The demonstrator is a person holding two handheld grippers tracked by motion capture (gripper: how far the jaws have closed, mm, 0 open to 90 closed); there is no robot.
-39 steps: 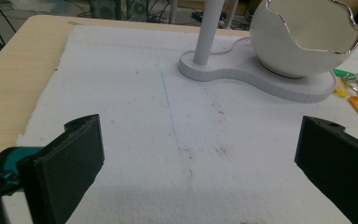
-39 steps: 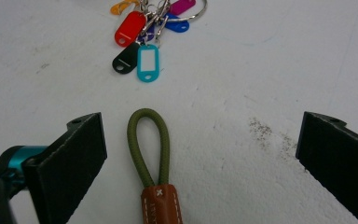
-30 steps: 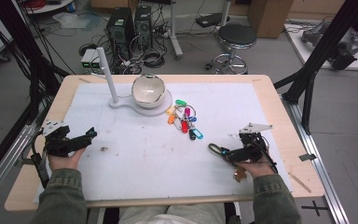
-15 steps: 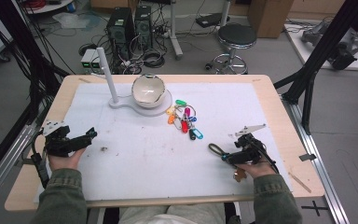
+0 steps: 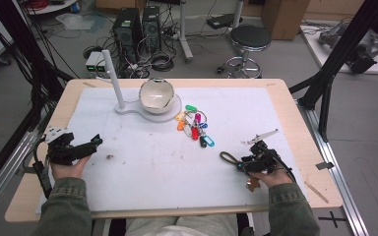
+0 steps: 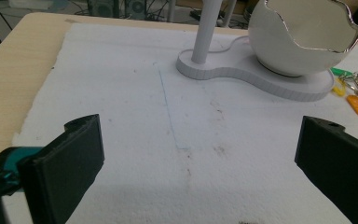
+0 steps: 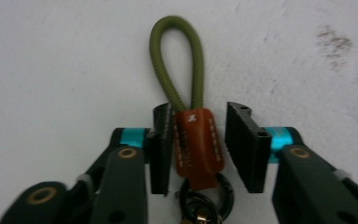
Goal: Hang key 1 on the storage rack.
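Note:
An olive rope loop [image 7: 176, 60] with a brown leather tab [image 7: 196, 144] and a dark ring [image 7: 206, 196] lies flat on the white mat. My right gripper [image 7: 199, 112] straddles the tab and its jaws have just been closing. One pad touches the leather; a narrow gap remains at the other. In the high view the rope loop [image 5: 225, 157] sticks out left of the right gripper [image 5: 242, 165]. My left gripper [image 5: 94, 143] rests at the mat's left side, and in its own view the left gripper [image 6: 200, 128] stands open wide over bare mat.
A white egg-shaped bowl [image 5: 156, 94] sits on a white base with an upright post [image 5: 111, 73] at the back. A bunch of coloured key tags [image 5: 195, 126] lies just right of it. The mat [image 5: 142, 162] covers a wooden table [image 5: 295, 113].
The right gripper's jaws have narrowed from wide apart to close around the leather tab. Both hands stayed where they were, and the left gripper looks unchanged.

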